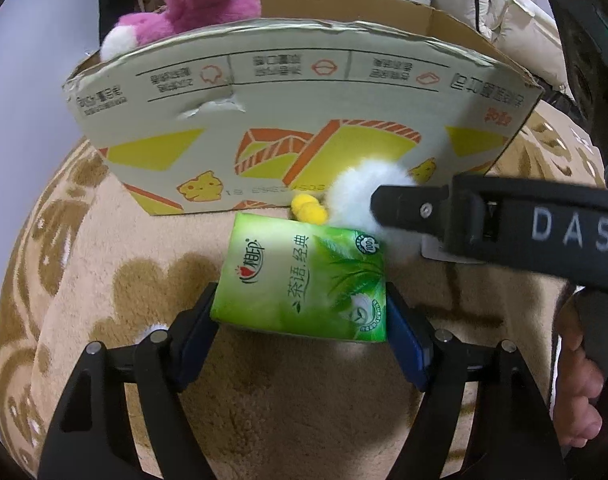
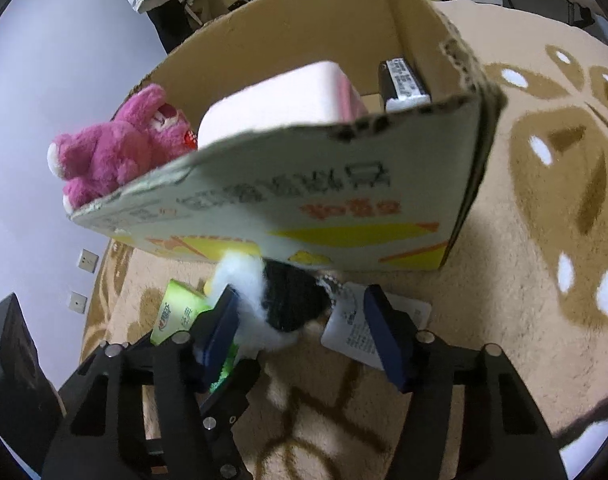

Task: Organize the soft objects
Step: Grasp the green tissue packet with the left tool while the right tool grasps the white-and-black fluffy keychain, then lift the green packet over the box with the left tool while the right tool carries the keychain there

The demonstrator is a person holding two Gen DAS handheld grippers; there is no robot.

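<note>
A green tissue pack (image 1: pixel 304 280) lies on the beige carpet in front of a cardboard box (image 1: pixel 304 92). My left gripper (image 1: pixel 302 316) is shut on it, one blue pad against each side. Just beyond it lies a white and black plush toy (image 2: pixel 280 300) with yellow feet (image 1: pixel 310 208) and a paper tag (image 2: pixel 348 328). My right gripper (image 2: pixel 300 328) straddles this toy: the left pad touches the white fur, and the right pad stands off the plush, beside the tag. In the left wrist view one of its fingers (image 1: pixel 408 210) crosses the white fur.
The open box (image 2: pixel 344 208) holds a pink plush bear (image 2: pixel 116 148), a pale pink block (image 2: pixel 284 96) and a black item (image 2: pixel 402 80). Patterned carpet (image 2: pixel 544 200) surrounds it. A person's hand (image 1: pixel 576 380) shows at the right. Clutter stands behind the box.
</note>
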